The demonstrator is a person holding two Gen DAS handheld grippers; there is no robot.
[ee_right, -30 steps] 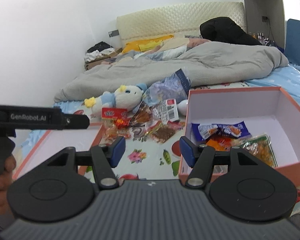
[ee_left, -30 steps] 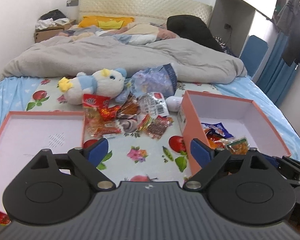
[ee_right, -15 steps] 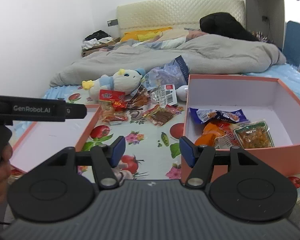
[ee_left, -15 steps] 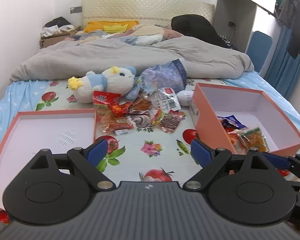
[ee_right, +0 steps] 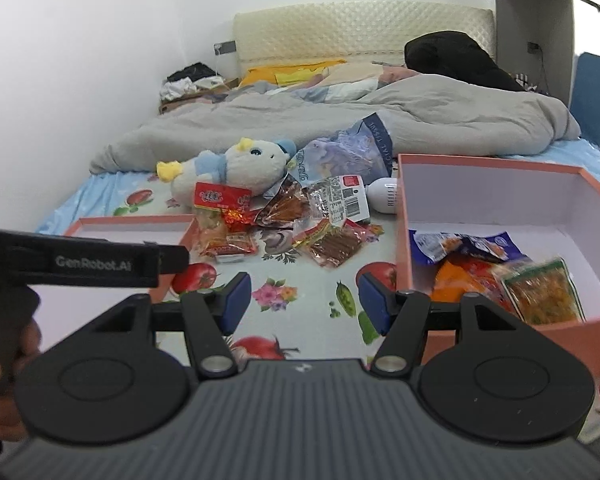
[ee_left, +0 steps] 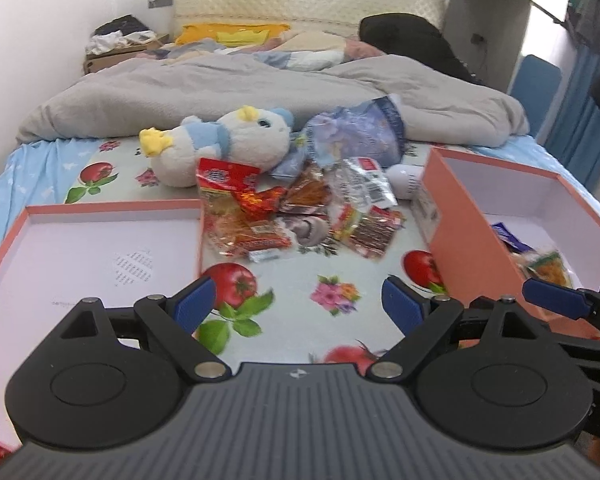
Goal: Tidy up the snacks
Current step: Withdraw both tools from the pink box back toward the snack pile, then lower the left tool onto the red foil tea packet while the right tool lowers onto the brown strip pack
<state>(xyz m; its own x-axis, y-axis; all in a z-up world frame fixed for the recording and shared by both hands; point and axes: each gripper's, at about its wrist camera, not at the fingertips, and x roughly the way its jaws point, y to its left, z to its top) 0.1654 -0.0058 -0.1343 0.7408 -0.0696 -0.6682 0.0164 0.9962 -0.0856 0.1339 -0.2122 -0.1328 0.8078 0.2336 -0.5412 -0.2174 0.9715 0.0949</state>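
Snacks (ee_left: 300,216) lie in a loose pile on the fruit-print sheet (ee_left: 300,320), ahead of both my grippers and between the two boxes. My left gripper (ee_left: 296,300) has its jaws spread wide with nothing between them, only bare sheet below. My right gripper (ee_right: 304,300) is also parted, somewhat narrower, and empty; its right pad sits close to the near corner of the deep orange box (ee_right: 404,216). In the left wrist view I see one blue fingertip of the right gripper in front of that box's near wall.

Between the fingertips and the pile I have an open strip of sheet. On my left the shallow orange lid (ee_left: 100,208) lies flat, its right edge touching the red packets at the pile's left side. On my right the deep box stands with tall walls; inside it lie a blue wrapper (ee_right: 456,244), an orange packet (ee_right: 464,276) and a green-edged packet (ee_right: 544,288).

Further off, a brown stick-snack packet (ee_right: 336,246) sits at the pile's near right, and a clear packet with a barcode label (ee_right: 344,200) behind it. Beyond the pile a plush toy (ee_left: 220,144) and a pale blue bag (ee_left: 352,132) rest against the grey duvet (ee_left: 260,92). A small white device (ee_right: 386,196) lies just beside the deep box's far left corner.
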